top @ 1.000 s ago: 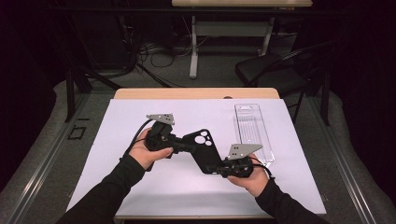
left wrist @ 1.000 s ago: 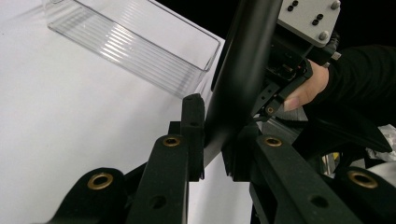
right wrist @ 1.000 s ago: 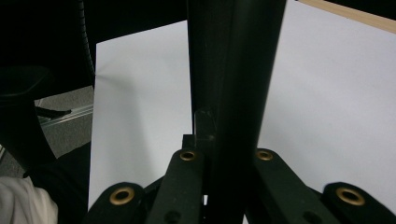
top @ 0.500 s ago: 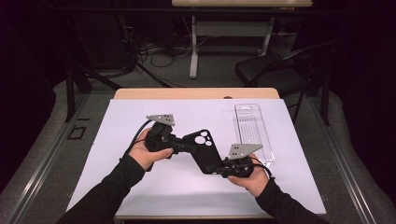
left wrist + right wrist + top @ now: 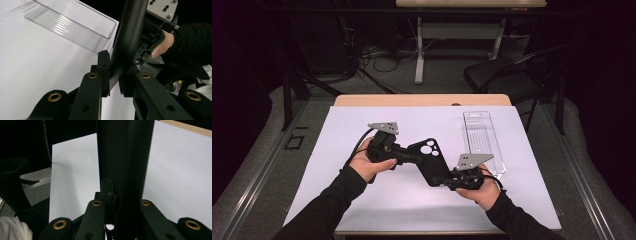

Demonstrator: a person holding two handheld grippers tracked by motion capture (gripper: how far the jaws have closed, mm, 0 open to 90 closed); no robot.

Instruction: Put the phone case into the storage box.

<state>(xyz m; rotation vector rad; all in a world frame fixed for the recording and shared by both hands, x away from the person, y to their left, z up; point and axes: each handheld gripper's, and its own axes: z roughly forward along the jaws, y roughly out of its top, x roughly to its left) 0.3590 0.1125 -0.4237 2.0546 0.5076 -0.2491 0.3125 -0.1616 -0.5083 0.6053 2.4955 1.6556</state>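
A black phone case [image 5: 429,160] with camera holes hangs above the white mat, held between both grippers. My left gripper [image 5: 412,159] is shut on the case's left edge. In the left gripper view its pads pinch the case [image 5: 127,37] edge-on at my left gripper [image 5: 115,75]. My right gripper [image 5: 442,180] grips the lower right corner. Its jaws have just been opening a little, but in the right gripper view the case [image 5: 125,157] still sits tight between the pads of my right gripper [image 5: 122,195].
A clear ribbed plastic tray [image 5: 482,140] lies on the white mat [image 5: 362,200] at the right, also seen as the tray [image 5: 67,25] in the left gripper view. A dark chair [image 5: 507,75] and a table leg stand beyond the table's far edge.
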